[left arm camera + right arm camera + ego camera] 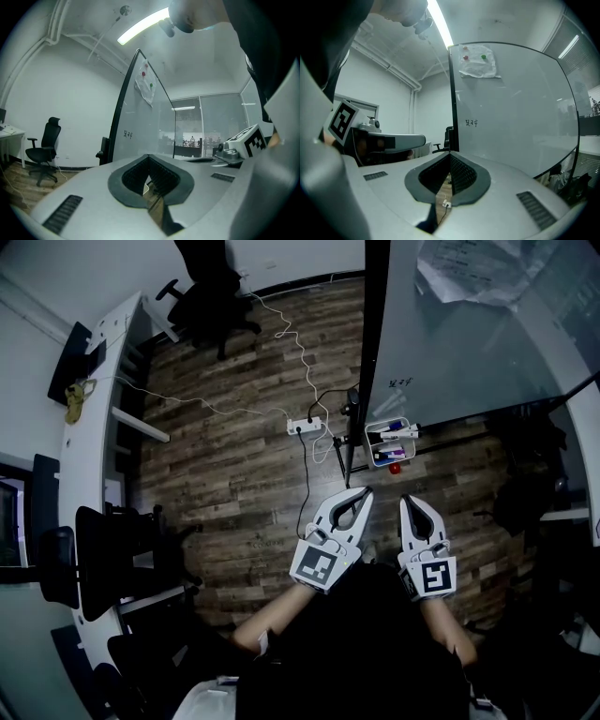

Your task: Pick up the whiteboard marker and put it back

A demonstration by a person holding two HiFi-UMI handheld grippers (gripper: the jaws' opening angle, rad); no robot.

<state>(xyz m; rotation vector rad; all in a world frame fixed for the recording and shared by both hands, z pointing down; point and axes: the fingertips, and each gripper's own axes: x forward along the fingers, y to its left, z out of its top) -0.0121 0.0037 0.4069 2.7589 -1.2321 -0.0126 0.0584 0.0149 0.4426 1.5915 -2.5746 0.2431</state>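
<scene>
The left claw (364, 491) and the right claw (406, 500) are held side by side and apart, both aimed at the foot of the whiteboard (469, 343). In the left gripper view, the left claw (149, 158) has its ribbed pads closed tip to tip with nothing between them. The right claw (450, 154) is closed the same way and is also empty. Only the wooden floor (234, 465) shows through the gaps behind the tips.

Just ahead of the two claws, roughly between their lines and touching neither, a small white tray (371, 430) hangs at the bottom of the whiteboard. The whiteboard markers (392, 455) lie in it, with a red piece (396, 468) at the tray edge nearest the claws. Neither gripper view shows the tray.

Ahead and to the left of the left claw, a white power strip (305, 425) lies on the floor with a cable running from it. Above the tray there is a small scribble (471, 123) on the whiteboard, and higher up a sheet of paper (478, 61) is pinned to it. Far off to the left of both claws are a black office chair (211, 287) and a long white table (94, 427).
</scene>
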